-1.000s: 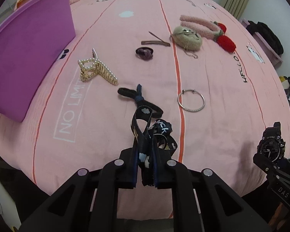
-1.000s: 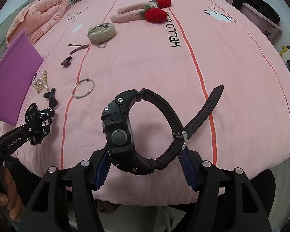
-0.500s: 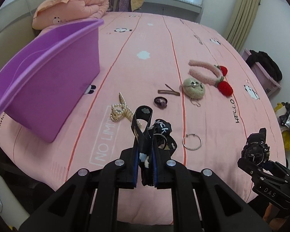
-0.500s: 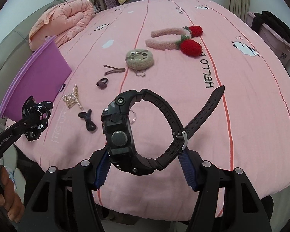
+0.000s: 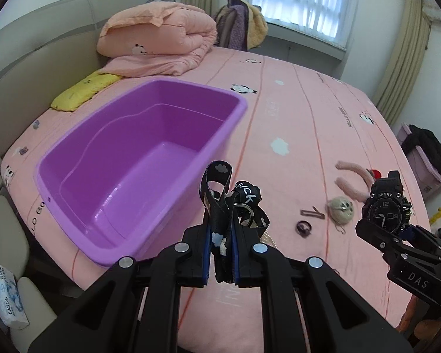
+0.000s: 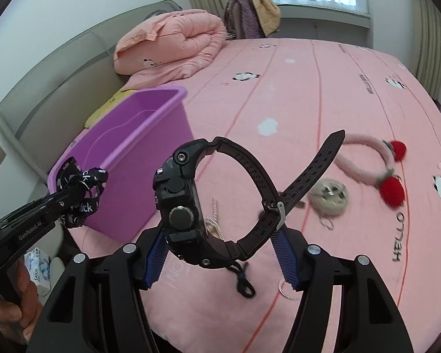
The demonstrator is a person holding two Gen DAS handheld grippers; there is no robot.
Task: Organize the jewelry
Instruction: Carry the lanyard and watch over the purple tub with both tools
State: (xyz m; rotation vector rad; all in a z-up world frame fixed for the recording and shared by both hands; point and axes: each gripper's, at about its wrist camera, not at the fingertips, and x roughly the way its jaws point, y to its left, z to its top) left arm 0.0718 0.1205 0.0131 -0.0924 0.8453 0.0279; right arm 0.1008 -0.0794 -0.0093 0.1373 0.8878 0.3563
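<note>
Black resin watch [image 6: 191,206]: stiff case, springy strap, moderate weight; right gripper [image 6: 217,260] jaws closed on case and buckle, held above the bed's [image 6: 323,94] near edge. Lanyard [image 5: 225,214]: limp, light fabric, pinched in left gripper [image 5: 220,260] beside the purple tub [image 5: 138,158]; best held at the bunched middle.

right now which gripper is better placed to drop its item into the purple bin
Left. The left gripper, shut on the black lanyard, sits right at the purple bin's near wall. The right gripper, with the black watch, is farther out over the bed.
</note>
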